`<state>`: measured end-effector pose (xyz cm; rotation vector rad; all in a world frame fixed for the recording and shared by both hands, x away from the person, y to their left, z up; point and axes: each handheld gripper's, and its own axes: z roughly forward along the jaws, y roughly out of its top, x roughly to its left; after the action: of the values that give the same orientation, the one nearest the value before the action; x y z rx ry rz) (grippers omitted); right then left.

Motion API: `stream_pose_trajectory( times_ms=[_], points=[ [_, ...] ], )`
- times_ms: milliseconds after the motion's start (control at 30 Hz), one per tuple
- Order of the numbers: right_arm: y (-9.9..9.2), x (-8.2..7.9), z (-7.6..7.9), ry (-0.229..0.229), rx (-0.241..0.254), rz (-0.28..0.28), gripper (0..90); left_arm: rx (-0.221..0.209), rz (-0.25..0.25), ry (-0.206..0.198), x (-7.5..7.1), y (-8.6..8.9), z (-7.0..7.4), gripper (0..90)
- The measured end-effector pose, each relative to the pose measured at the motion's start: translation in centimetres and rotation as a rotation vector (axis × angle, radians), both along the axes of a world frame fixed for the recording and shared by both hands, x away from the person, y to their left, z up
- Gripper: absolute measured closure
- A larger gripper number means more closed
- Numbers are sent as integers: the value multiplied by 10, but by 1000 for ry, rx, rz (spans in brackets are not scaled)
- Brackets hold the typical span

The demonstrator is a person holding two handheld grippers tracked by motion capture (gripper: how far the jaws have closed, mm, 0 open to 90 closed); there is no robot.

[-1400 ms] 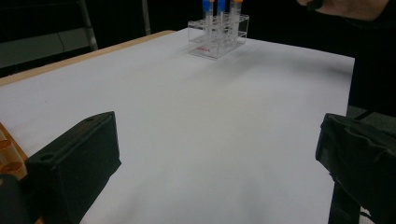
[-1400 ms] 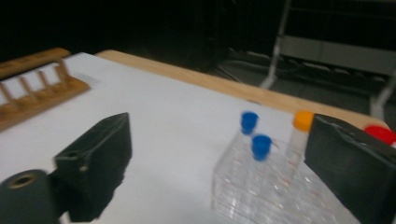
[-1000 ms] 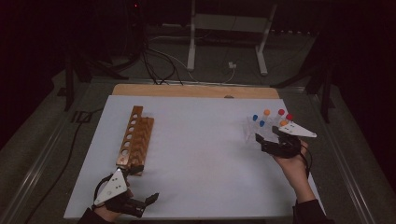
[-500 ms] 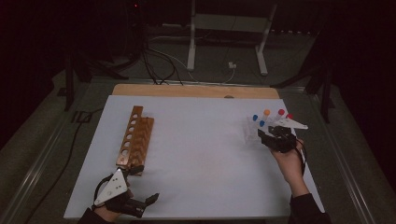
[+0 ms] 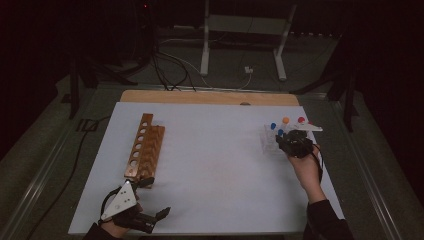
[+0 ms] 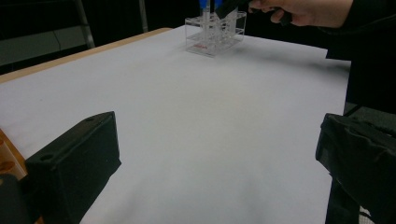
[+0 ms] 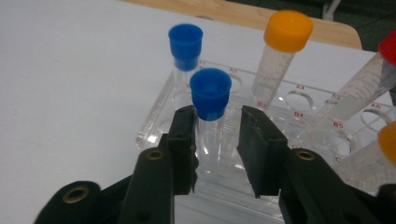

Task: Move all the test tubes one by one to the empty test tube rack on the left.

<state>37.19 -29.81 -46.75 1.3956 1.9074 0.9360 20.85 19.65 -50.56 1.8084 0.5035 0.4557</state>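
Blue-capped tube point(image 7: 210, 116) stands in the clear rack point(image 7: 187, 186) between the right claw point(image 7: 217, 149) jaws, which have just been closing, nearly pinching it. High view adds the left claw point(image 5: 150, 220), apart near the wooden rack point(image 5: 144, 152) on the tabletop point(image 5: 215, 170). Right hand has shifted to the rack.

The red-capped tube point(image 7: 380, 81) is cut off at the frame's right edge.

- The left gripper point(image 6: 219, 154) holds its two black jaws wide apart, nothing between them, over the white table point(image 6: 196, 116).
- Far off stands a clear tube rack point(image 6: 215, 32).
- A hand point(image 6: 303, 9) holds a black gripper point(image 6: 231, 7) over it.
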Motion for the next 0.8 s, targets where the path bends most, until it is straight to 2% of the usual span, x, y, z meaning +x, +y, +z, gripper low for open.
stream_pose_trajectory(
  times_ms=[267,467,567,800],
  points=[
    [3,3,-2,20,-9,-17,750,4,0,0,0,0,0,5],
    [4,4,-1,25,-7,-16,768,3,0,0,0,0,0,5],
    [4,3,0,14,-10,-14,770,3,0,-1,0,0,0,5],
    [1,-6,16,-38,12,-5,770,11,-9,15,1,0,0,5]
  ],
)
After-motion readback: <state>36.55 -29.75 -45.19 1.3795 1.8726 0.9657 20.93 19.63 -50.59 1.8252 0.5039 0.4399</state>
